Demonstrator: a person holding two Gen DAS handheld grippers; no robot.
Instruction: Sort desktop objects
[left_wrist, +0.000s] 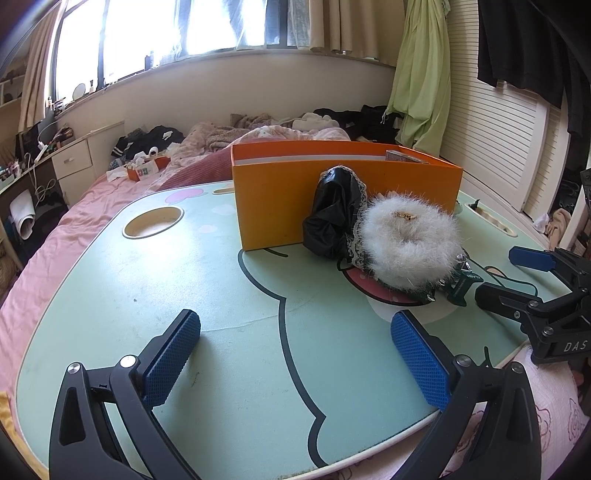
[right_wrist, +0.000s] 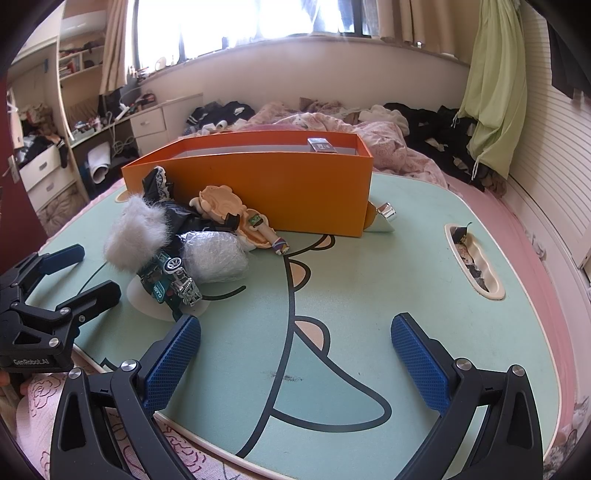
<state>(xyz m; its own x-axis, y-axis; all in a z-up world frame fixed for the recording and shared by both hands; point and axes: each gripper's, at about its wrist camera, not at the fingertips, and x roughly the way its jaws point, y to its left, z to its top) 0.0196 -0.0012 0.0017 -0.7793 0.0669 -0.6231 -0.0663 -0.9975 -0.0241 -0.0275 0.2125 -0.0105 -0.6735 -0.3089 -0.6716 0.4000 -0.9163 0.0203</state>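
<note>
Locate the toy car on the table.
The toy car lies at the left of the right wrist view, at the near end of the pile, between the white fur piece and a plastic-wrapped bundle.

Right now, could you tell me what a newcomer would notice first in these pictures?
The orange box stands out at the far side of the mint-green cartoon lap table. Against its front wall lies a heap topped by a white fur scrunchie, with a toy car at its near edge. Both grippers, left and right, are open and empty.
</note>
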